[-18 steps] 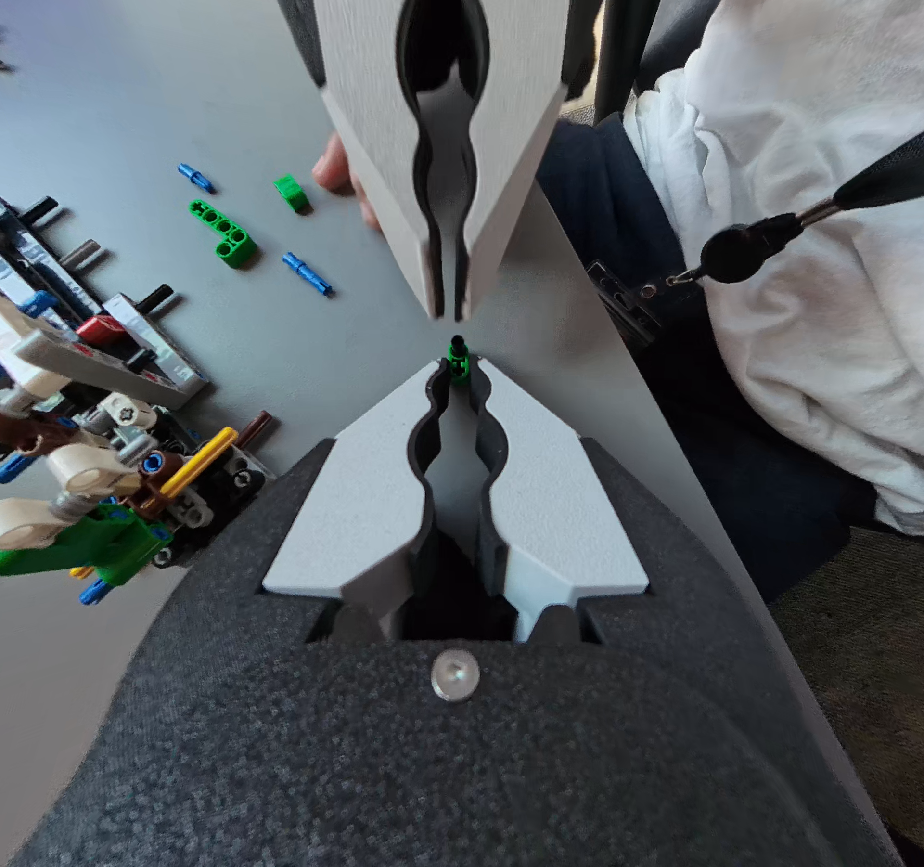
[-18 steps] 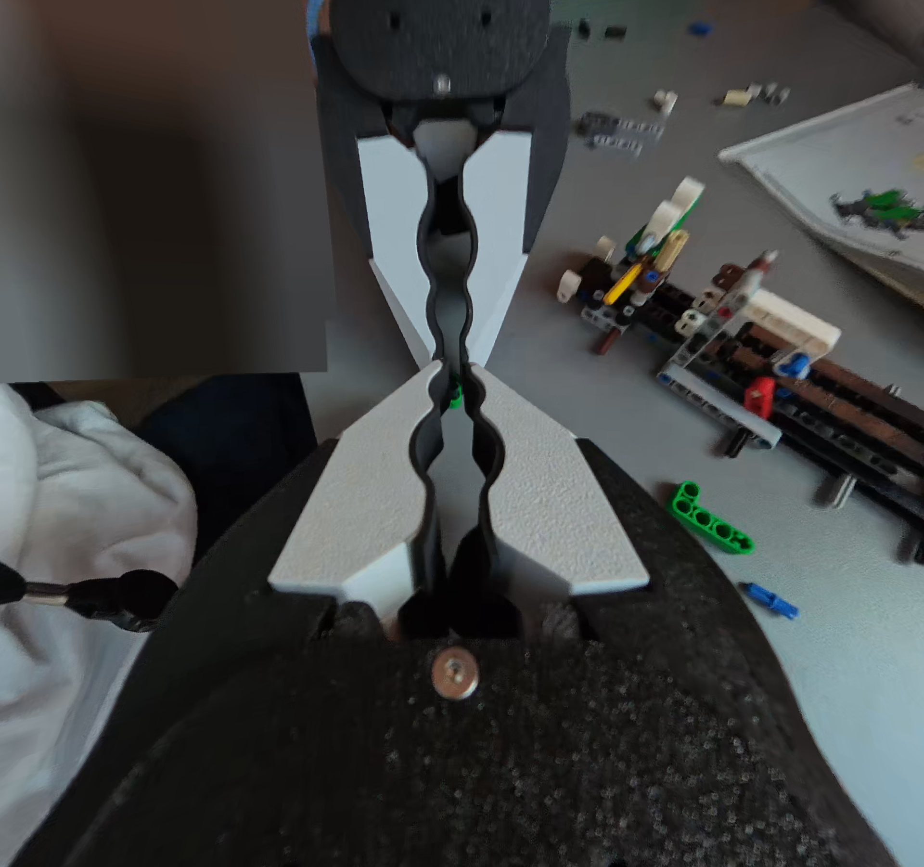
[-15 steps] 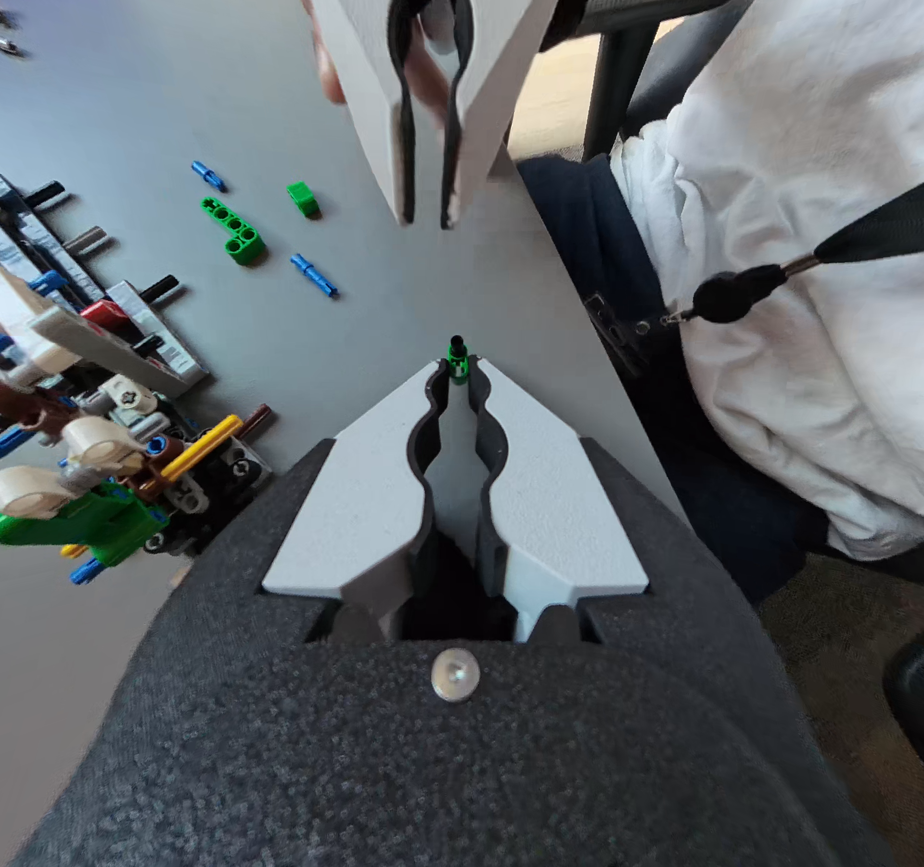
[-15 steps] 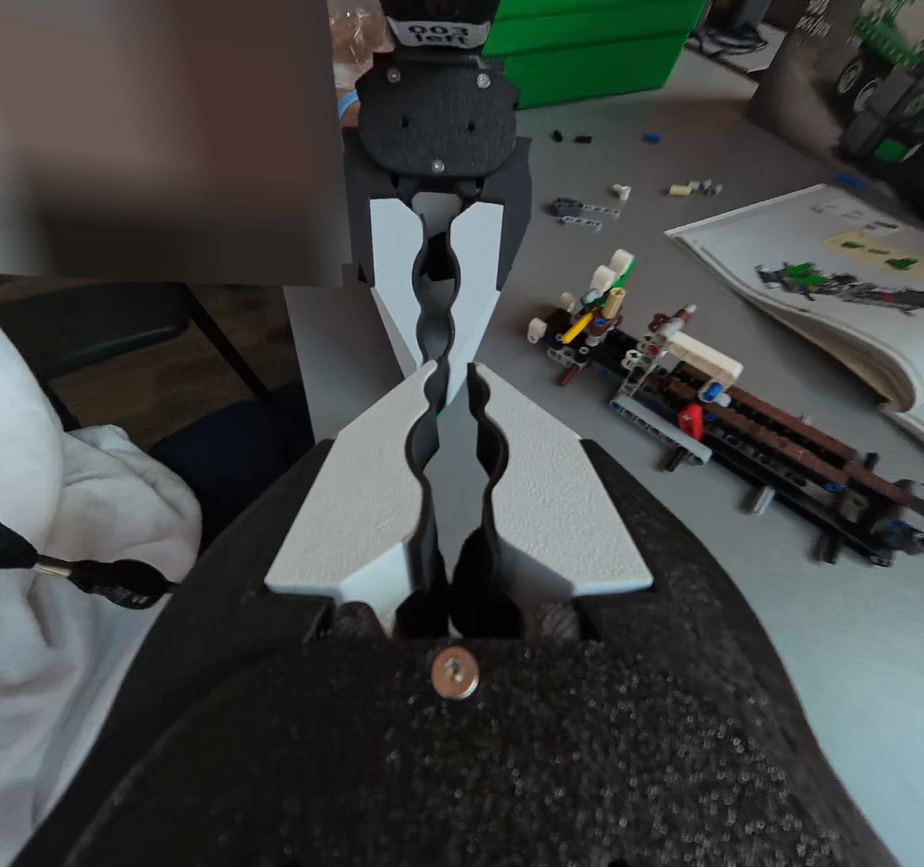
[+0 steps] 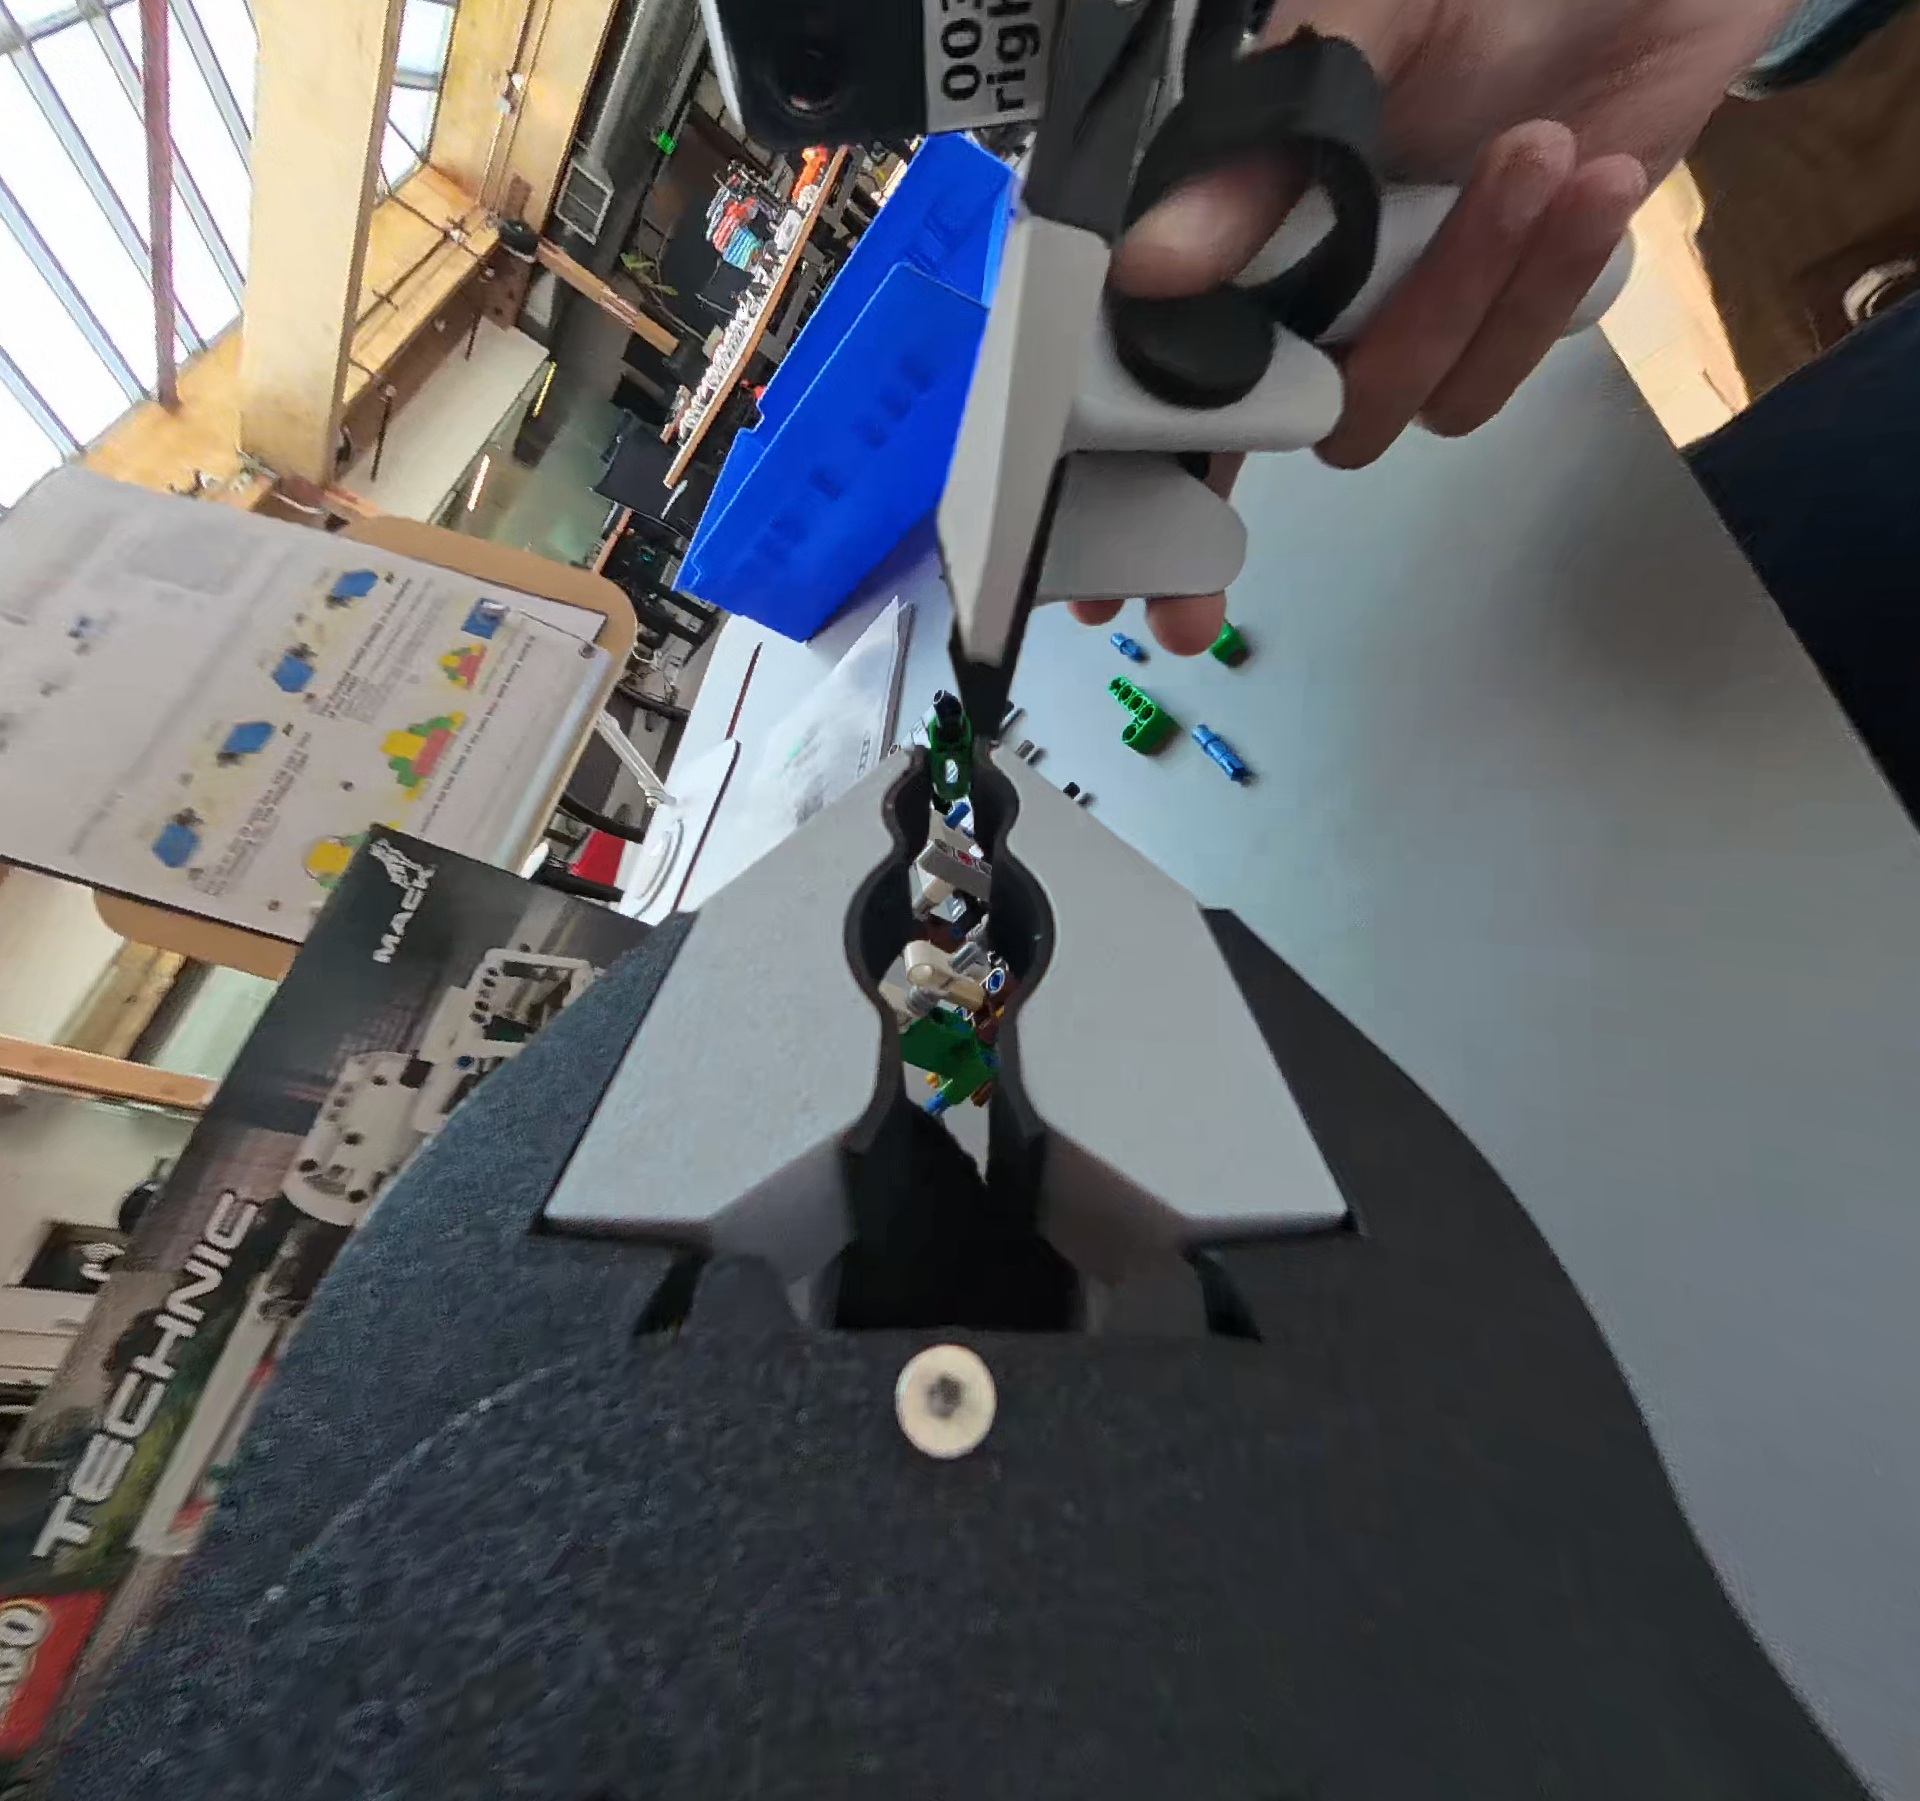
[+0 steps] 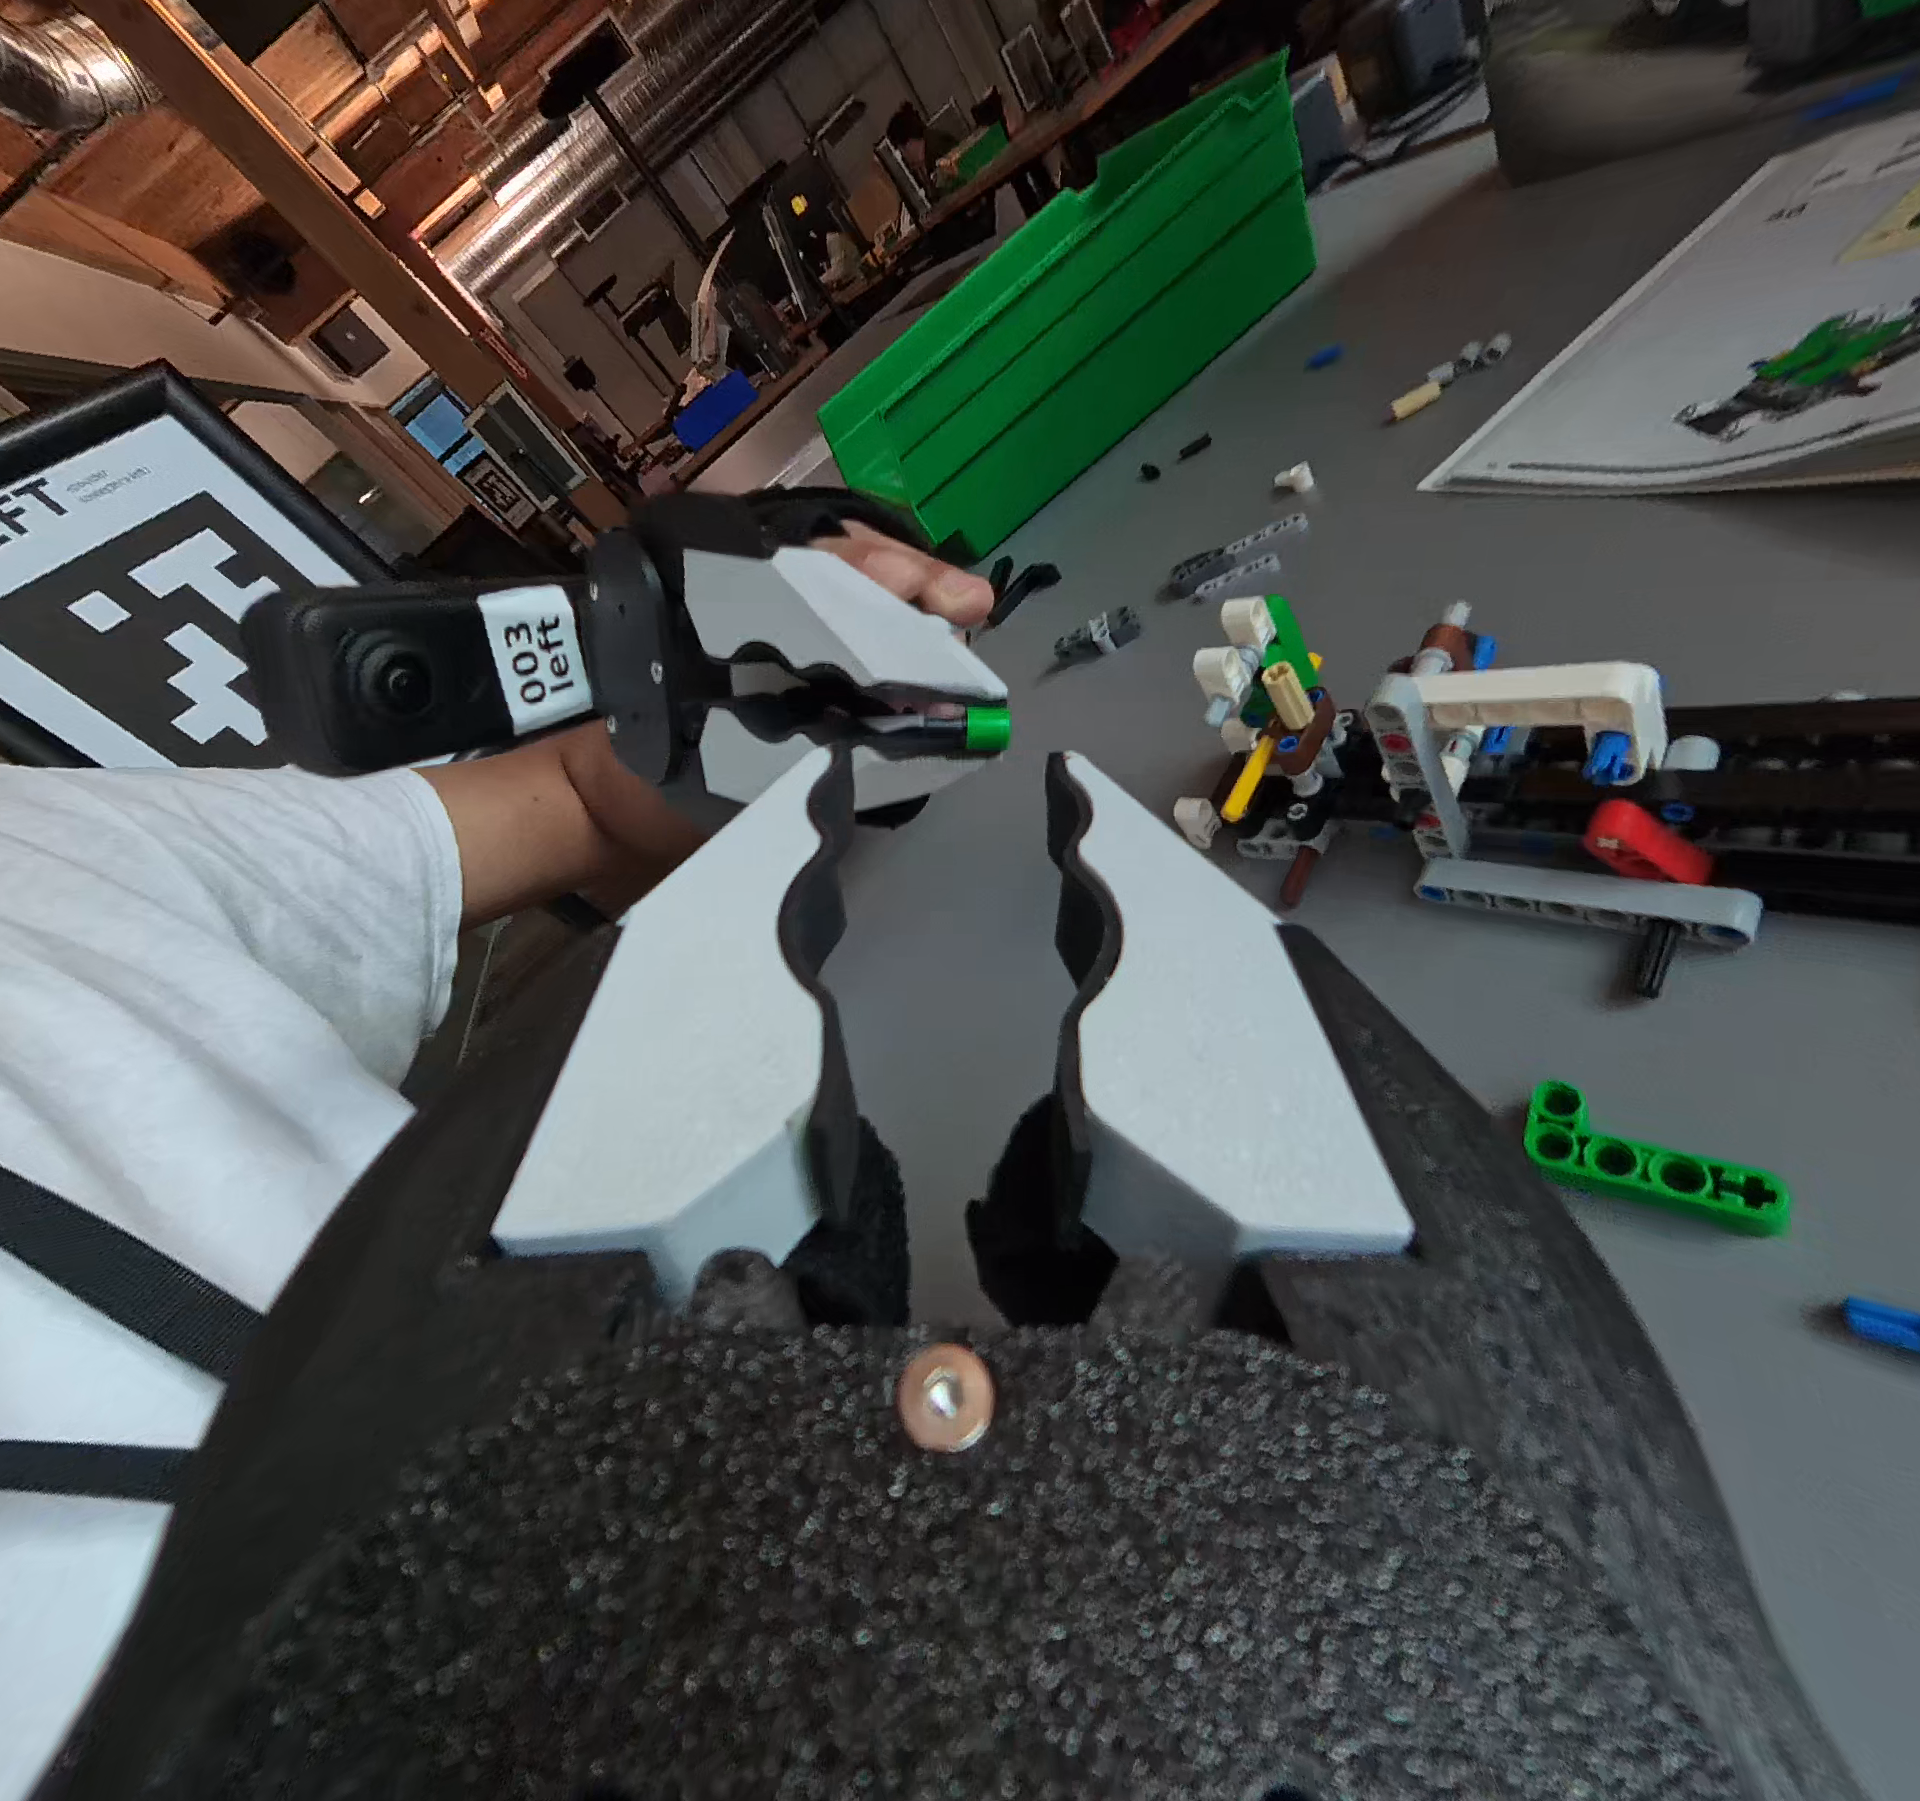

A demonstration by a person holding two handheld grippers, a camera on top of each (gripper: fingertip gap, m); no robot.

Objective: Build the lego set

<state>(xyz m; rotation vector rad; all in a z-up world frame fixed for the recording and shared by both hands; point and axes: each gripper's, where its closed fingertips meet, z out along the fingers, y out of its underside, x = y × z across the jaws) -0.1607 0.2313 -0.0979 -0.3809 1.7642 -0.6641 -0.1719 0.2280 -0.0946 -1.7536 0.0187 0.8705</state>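
My left gripper point(image 5: 957, 772) is shut on a small green connector with a black pin point(image 5: 950, 745), which sticks out past the fingertips. In the right wrist view the left gripper point(image 6: 914, 702) lies sideways, and the green connector point(image 6: 985, 728) sits just beyond my right gripper's tips. My right gripper point(image 6: 945, 766) is open and empty. In the left wrist view the right gripper point(image 5: 985, 683) shows edge-on from above, its tip next to the connector. The partly built model point(image 6: 1455, 743) stands on the grey table point(image 6: 1351, 1024) to the right.
A green L-beam point(image 6: 1652, 1175) and a blue pin point(image 6: 1881, 1325) lie near the right gripper. A green bin point(image 6: 1081, 328), the open instruction book point(image 6: 1714, 349) and small loose parts point(image 6: 1236, 556) lie farther back. A blue bin point(image 5: 862, 442) and the set's box point(image 5: 312, 1076) stand behind.
My right gripper has opened and drawn back from the left gripper's tip. Both grippers have swung round so they no longer face each other. The left gripper still holds the green connector.
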